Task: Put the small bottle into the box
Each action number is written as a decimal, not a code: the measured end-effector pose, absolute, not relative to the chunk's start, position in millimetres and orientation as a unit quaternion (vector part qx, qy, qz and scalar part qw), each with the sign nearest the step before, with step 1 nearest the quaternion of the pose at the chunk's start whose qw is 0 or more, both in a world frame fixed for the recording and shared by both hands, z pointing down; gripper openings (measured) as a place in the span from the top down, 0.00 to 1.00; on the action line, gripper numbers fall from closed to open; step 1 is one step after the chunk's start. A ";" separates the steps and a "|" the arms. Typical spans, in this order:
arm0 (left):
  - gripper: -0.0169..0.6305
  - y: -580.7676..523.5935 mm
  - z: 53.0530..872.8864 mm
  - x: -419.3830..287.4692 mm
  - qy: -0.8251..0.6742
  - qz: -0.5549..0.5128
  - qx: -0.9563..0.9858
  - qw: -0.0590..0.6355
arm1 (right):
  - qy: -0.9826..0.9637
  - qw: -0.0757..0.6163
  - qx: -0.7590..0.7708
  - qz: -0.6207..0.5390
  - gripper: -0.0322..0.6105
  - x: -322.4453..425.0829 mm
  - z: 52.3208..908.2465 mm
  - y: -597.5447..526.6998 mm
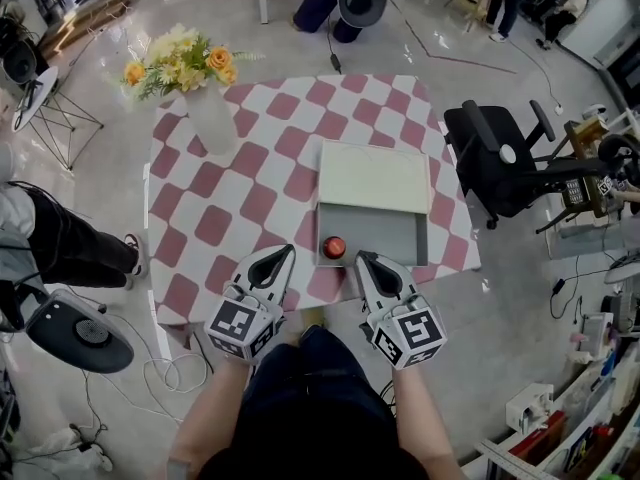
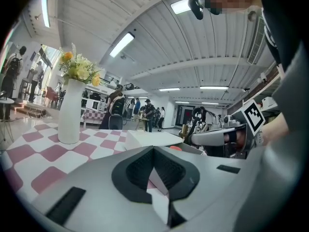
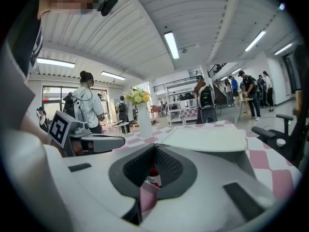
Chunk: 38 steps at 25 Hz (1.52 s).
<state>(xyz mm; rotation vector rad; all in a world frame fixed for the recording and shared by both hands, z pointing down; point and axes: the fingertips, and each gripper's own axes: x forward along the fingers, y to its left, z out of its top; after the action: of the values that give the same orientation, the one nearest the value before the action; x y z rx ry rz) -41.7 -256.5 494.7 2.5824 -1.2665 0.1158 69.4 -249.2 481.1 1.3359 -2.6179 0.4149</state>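
Shows small bottle [image 1: 334, 247] upright, seemingly inside box [image 1: 390, 236], just left-ahead of nearer right tongs [image 1: 362, 258]; left tongs [image 1: 290, 251] likewise pressed together, empty.

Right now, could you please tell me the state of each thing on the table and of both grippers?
small bottle: upright inside the box, red cap on.
box: partly open, near part uncovered.
lid: slid back over the box's far part.
vase: upright, holding flowers.
left gripper: shut, empty.
right gripper: shut, empty.
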 end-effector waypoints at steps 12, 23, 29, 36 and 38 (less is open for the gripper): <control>0.96 -254.7 463.5 -41.2 -0.437 0.021 0.892 0.114 | -0.878 0.044 0.460 0.127 0.94 78.1 439.1 -241.2; 0.96 -257.1 436.7 -49.3 -0.453 0.003 0.887 0.092 | -0.881 0.028 0.460 0.110 0.94 85.6 412.1 -241.6; 0.96 -262.3 420.8 -52.4 -0.459 -0.008 0.885 0.079 | -0.882 0.020 0.461 0.097 0.94 88.4 397.4 -243.7; 0.96 -270.2 407.2 -59.5 -0.468 -0.015 0.881 0.067 | -0.882 0.014 0.463 0.086 0.94 94.8 385.5 -248.6; 0.96 -273.0 403.8 -62.6 -0.473 -0.017 0.878 0.067 | -0.882 0.012 0.464 0.084 0.94 96.5 381.6 -251.0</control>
<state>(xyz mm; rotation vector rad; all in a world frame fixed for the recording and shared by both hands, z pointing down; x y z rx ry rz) -62.6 -273.0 403.8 2.6482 -1.4258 -0.0512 96.5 -251.0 381.6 1.4457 -2.7488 0.2604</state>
